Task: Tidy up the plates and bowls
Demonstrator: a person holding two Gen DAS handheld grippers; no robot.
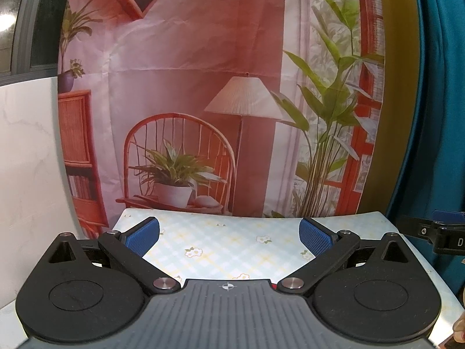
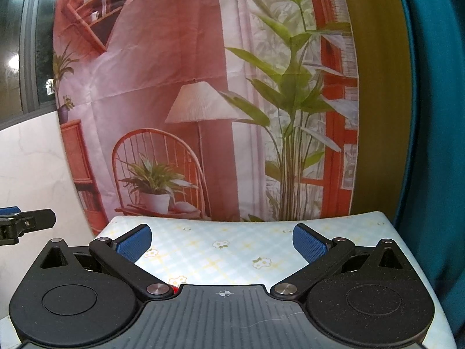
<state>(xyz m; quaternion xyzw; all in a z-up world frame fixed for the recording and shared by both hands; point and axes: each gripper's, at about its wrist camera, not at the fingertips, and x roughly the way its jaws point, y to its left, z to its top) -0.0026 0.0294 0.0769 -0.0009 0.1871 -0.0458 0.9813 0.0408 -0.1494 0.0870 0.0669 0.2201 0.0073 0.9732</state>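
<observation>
Above the near part of a desk point(image 1: 226, 232) covered in a pale blue checked cloth with small flowers, both grippers hover side by side. The left gripper point(image 1: 229, 237) has its jaws spread wide, its blue ribbed pads point(image 1: 144, 237) well apart with nothing between them. The right gripper point(image 2: 221, 240) shows the same: jaws spread, empty, blue pads point(image 2: 135, 242) far apart over the cloth. In the left wrist view, part of the right gripper pokes in at the right edge; in the right wrist view, part of the left gripper shows at the left edge. No plates or bowls are visible in either view. At the far side of the desk hangs a printed backdrop point(image 1: 203, 87) showing a lamp, a chair and plants, with a teal curtain point(image 2: 436, 145) to its right.
</observation>
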